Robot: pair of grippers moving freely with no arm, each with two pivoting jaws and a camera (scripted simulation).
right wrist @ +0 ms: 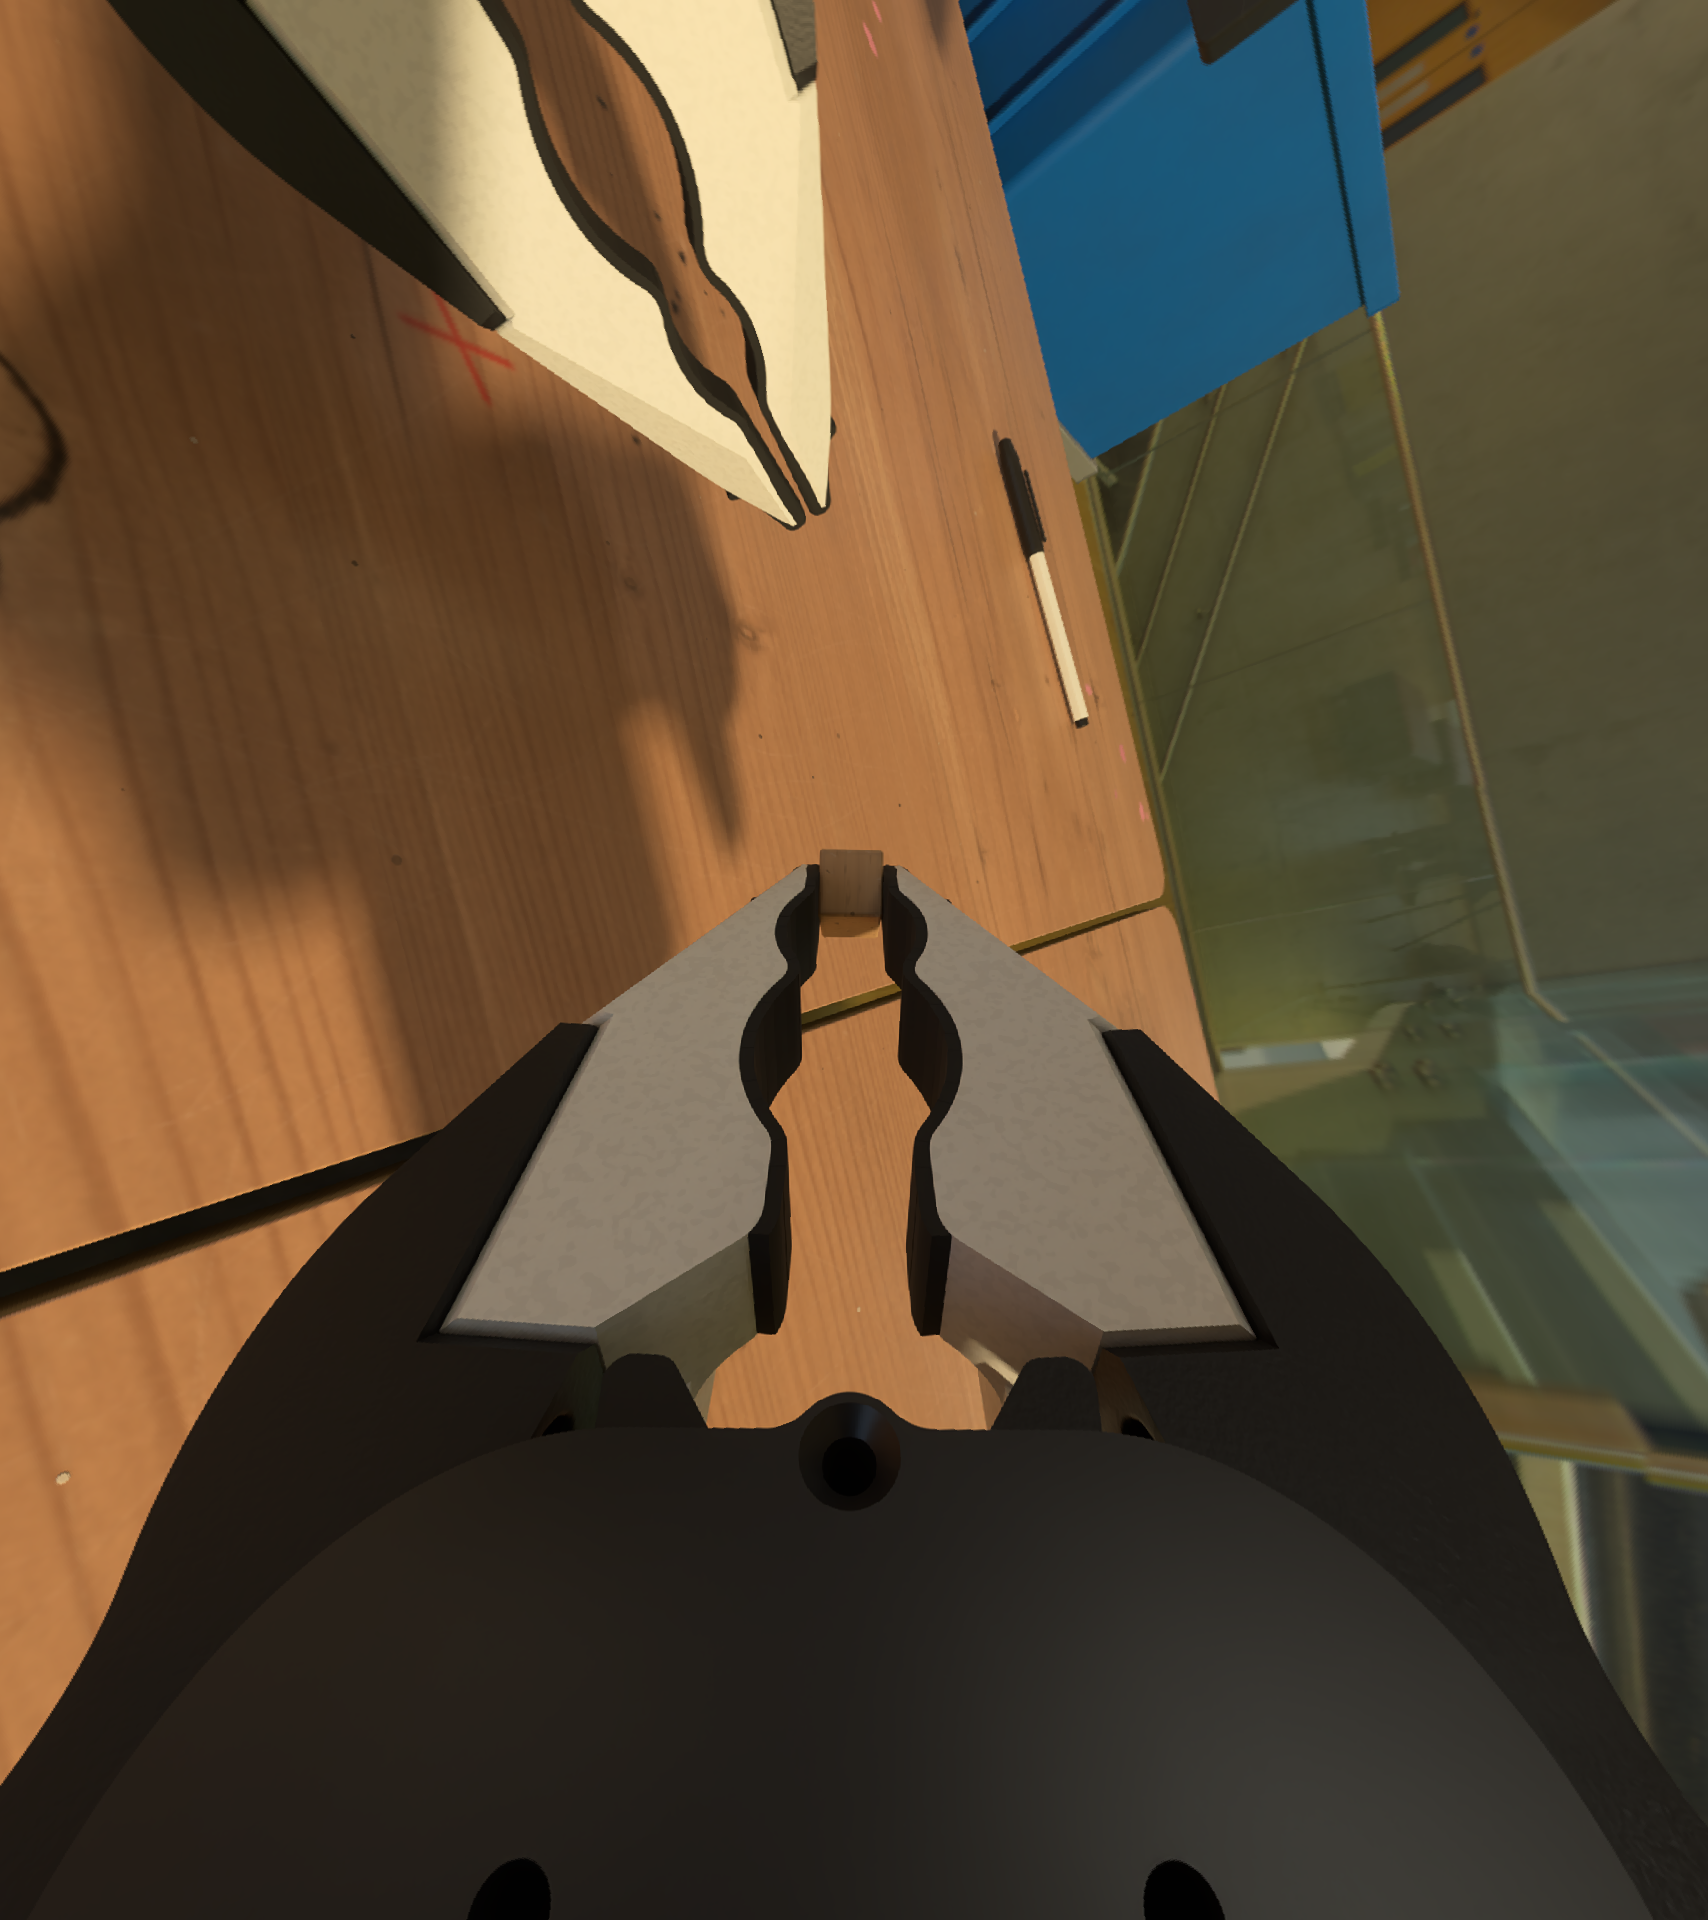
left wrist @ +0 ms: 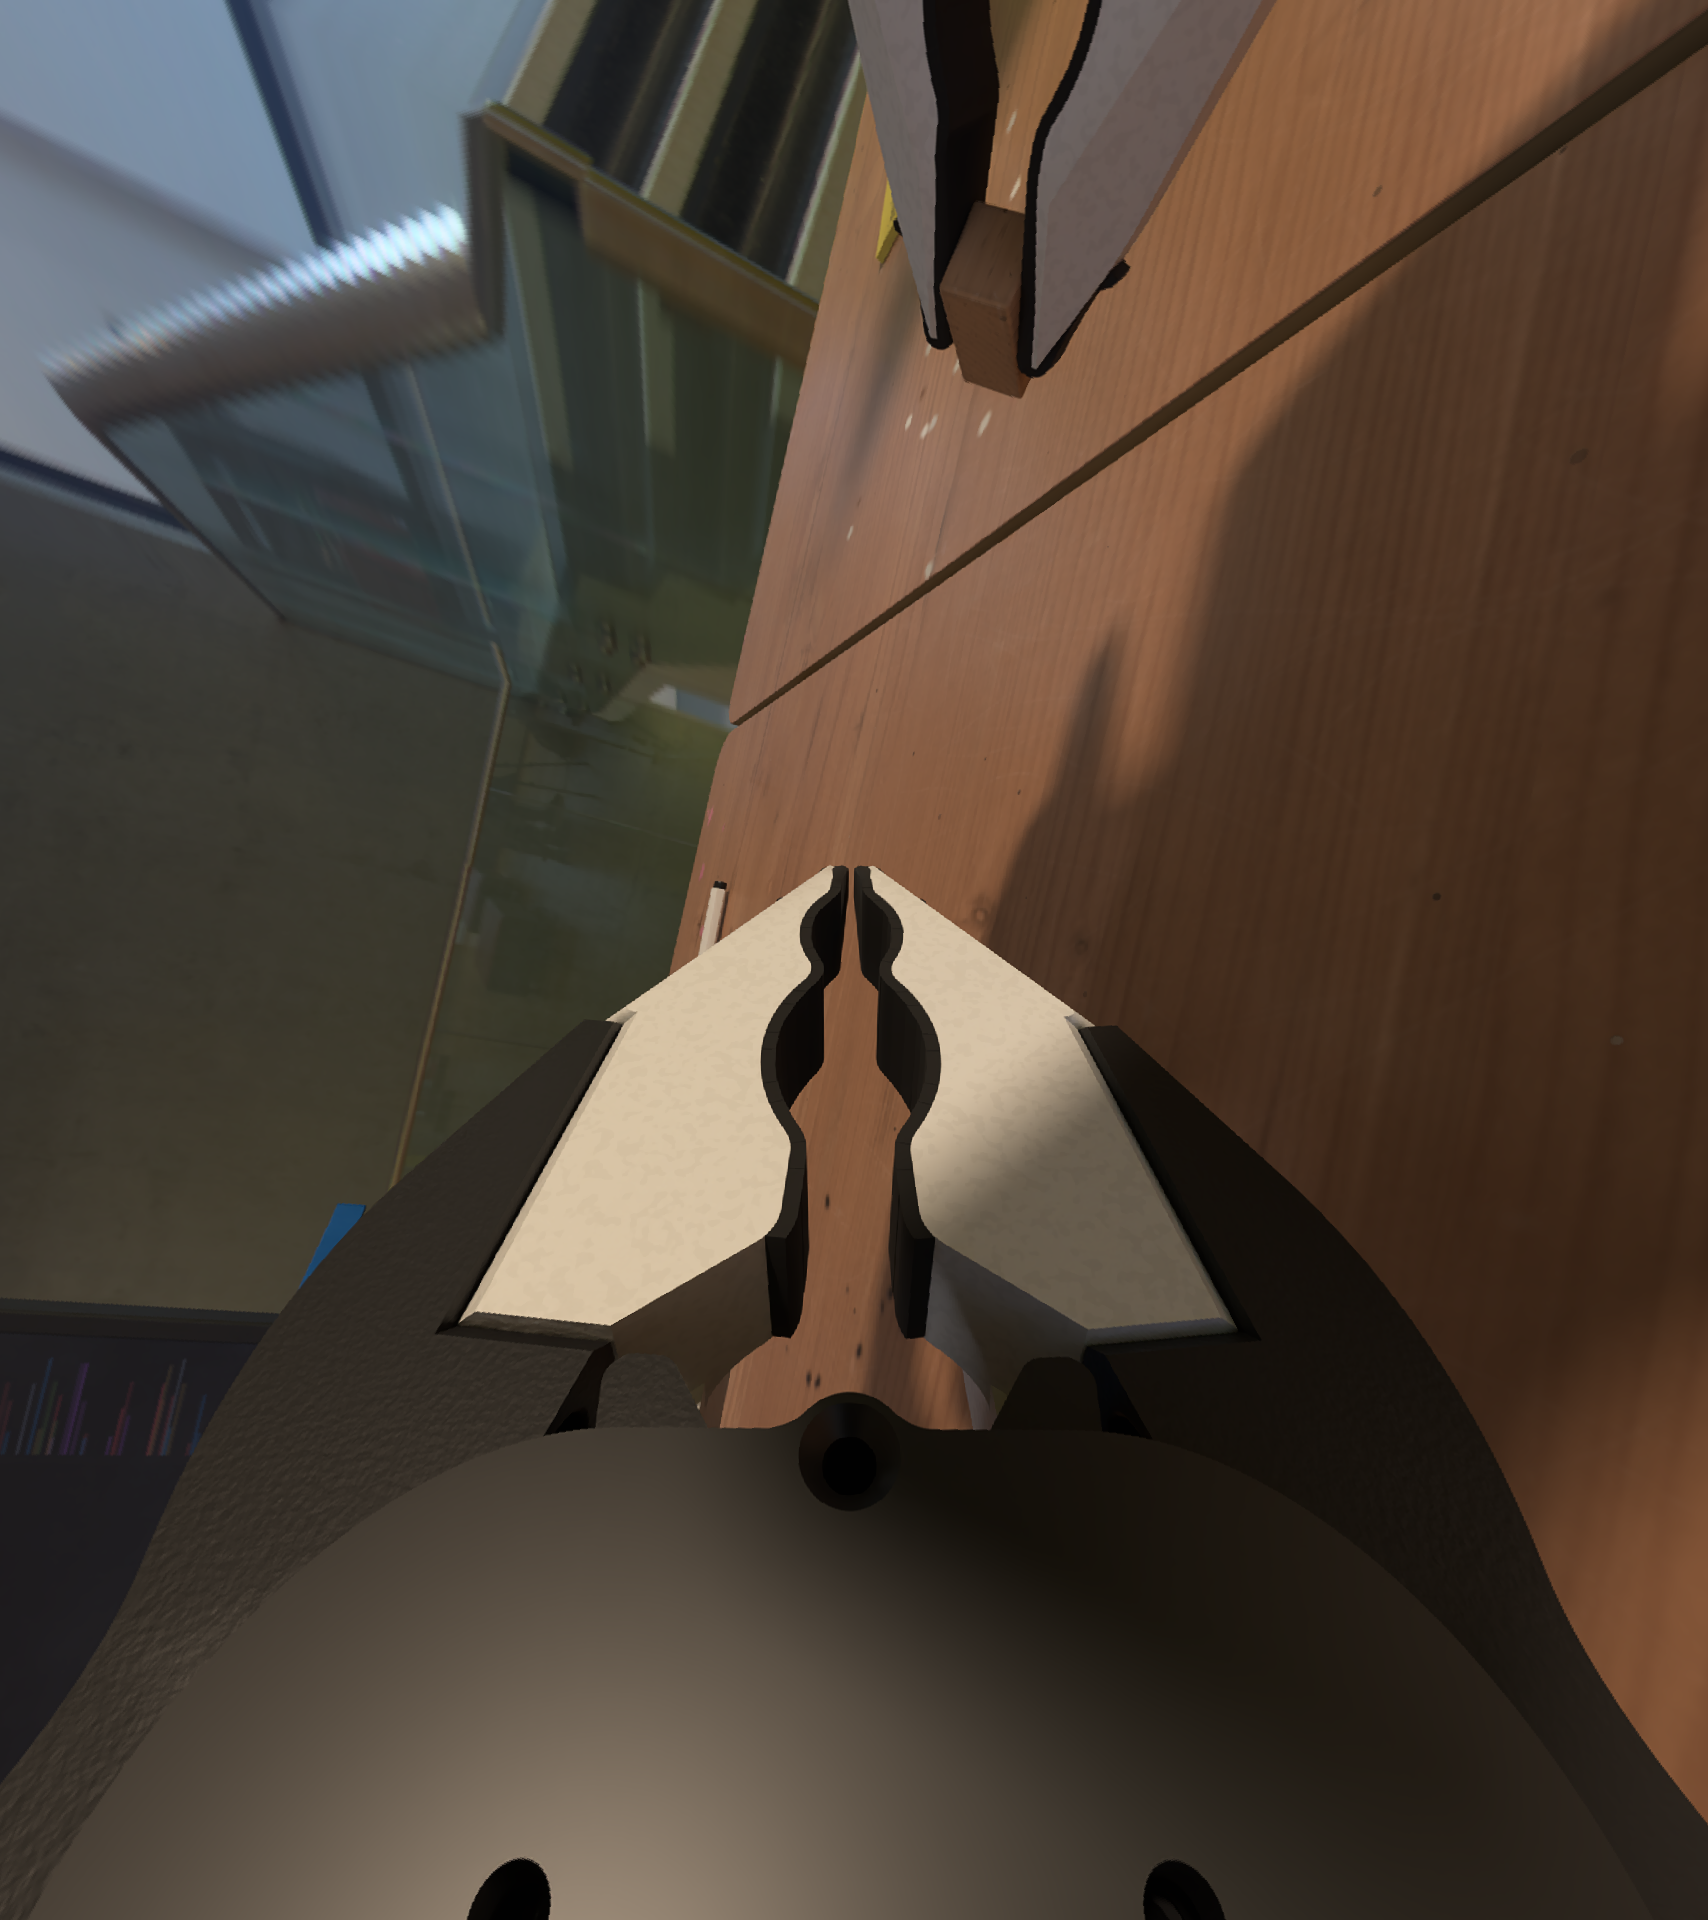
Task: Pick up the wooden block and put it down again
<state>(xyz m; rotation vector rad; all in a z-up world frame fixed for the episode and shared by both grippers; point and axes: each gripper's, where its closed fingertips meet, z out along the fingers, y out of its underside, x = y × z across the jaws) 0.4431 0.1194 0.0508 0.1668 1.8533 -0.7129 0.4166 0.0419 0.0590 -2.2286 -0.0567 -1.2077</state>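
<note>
Right now right tool pinches wooden block between fingertips, lifted clear above counter, it seems. Left tool idle nearby, fingers nearly touching, empty. Pick-up looks done; lowering and release remain. Marker pen lies near counter edge.

Both wrist cameras look closely down along their fingers, facing each other across the shared table
</note>
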